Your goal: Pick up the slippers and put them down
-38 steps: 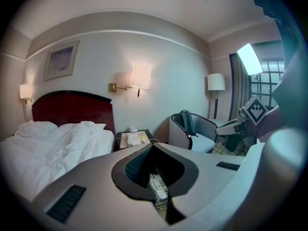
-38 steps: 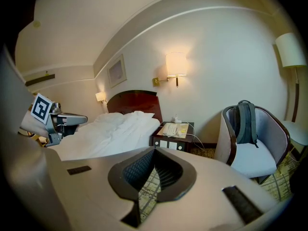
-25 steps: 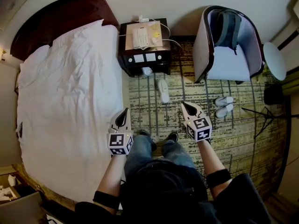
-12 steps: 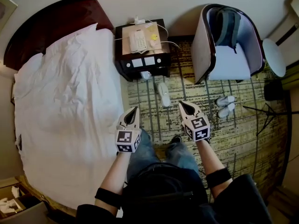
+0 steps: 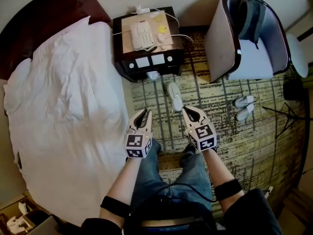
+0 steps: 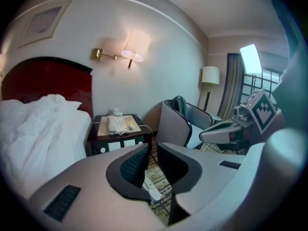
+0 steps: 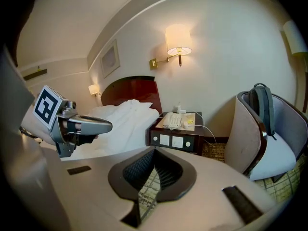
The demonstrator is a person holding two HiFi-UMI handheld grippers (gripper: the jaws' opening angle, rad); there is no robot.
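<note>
L tool (image 5: 144,111): jaws just opening, slim gap, nothing betw. them. R tool (image 5: 187,109): jaws pressed together, empty. 1 white flat slipper (image 5: 174,96) on patterned yellow-brown carpet (image 5: 220,131), just ahead of both tools. 2 more white slippers (image 5: 243,102), paired, near grey tub armchair (image 5: 222,43). Slipper total: 3.

Left gripper (image 5: 145,112): pointed forward and down, jaws just opening to a narrow slit, nothing between them.
Right gripper (image 5: 188,110): alongside, same tilt, jaws closed, empty.
Forearms (image 5: 121,182): both extended forward.
</note>
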